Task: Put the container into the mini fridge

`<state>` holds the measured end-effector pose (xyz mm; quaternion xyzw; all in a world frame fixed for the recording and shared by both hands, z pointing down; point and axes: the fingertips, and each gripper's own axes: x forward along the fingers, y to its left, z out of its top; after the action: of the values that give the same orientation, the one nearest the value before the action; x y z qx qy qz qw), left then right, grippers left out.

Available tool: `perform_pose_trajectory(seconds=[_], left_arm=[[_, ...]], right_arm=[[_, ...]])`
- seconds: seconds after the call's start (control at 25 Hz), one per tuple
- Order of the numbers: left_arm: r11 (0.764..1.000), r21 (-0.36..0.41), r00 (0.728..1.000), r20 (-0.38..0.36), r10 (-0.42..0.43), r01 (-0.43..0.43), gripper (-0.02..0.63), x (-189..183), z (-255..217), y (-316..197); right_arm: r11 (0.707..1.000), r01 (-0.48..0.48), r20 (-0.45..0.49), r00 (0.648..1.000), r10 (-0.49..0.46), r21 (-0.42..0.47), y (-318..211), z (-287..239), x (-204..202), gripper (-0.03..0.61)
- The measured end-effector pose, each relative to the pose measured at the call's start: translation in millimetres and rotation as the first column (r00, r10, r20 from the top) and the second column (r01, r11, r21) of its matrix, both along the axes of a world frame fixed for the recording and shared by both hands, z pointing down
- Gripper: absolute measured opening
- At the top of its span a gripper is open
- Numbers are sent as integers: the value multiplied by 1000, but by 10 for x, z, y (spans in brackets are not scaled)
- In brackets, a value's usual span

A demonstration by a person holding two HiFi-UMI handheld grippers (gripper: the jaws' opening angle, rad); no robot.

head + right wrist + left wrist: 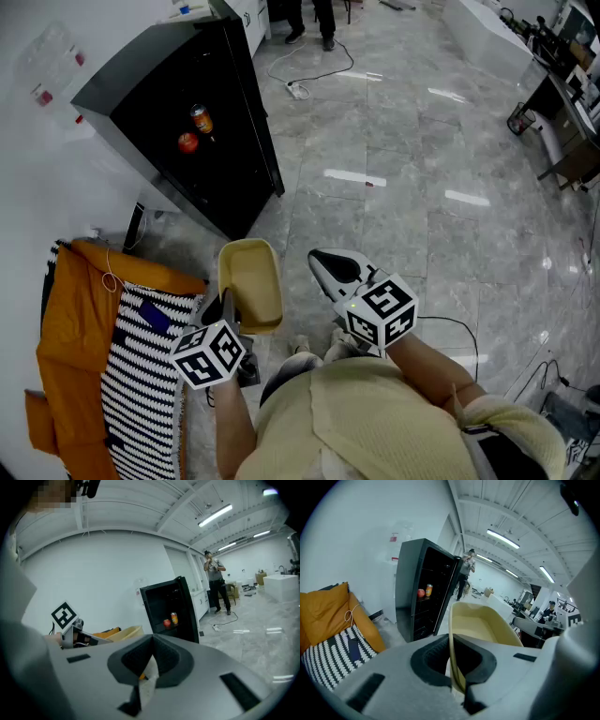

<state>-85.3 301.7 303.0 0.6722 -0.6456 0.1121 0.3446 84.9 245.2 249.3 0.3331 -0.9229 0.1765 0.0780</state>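
Yellow container (251,281) clamped at its near rim — mini fridge (202,141) ahead, to the left

The container is held in the air by the left gripper (228,311), whose jaws are closed on the near end of the rim. Its long axis is pointed away from the jaws, toward the open mini fridge — seen well apart. The right gripper (326,264) is carried just beside the container, jaws pressed together on nothing.

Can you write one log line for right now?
left tongs: shut on container rim | right tongs: shut, empty | mini fridge: open | container: not yet inside
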Motion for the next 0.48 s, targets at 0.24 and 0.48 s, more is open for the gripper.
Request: perform_pose_trajectory(seconds=[0.24, 0.48], left_arm=[[1000, -4, 1000, -10, 19, -19, 20, 110, 24, 36], [1000, -10, 1000, -7, 27, -27, 20, 203, 28, 31]], right_arm=[[1000, -14, -7, 1000, 14, 8, 59, 29, 90, 28], [1000, 0, 5, 1000, 0, 12, 95, 5, 146, 29]])
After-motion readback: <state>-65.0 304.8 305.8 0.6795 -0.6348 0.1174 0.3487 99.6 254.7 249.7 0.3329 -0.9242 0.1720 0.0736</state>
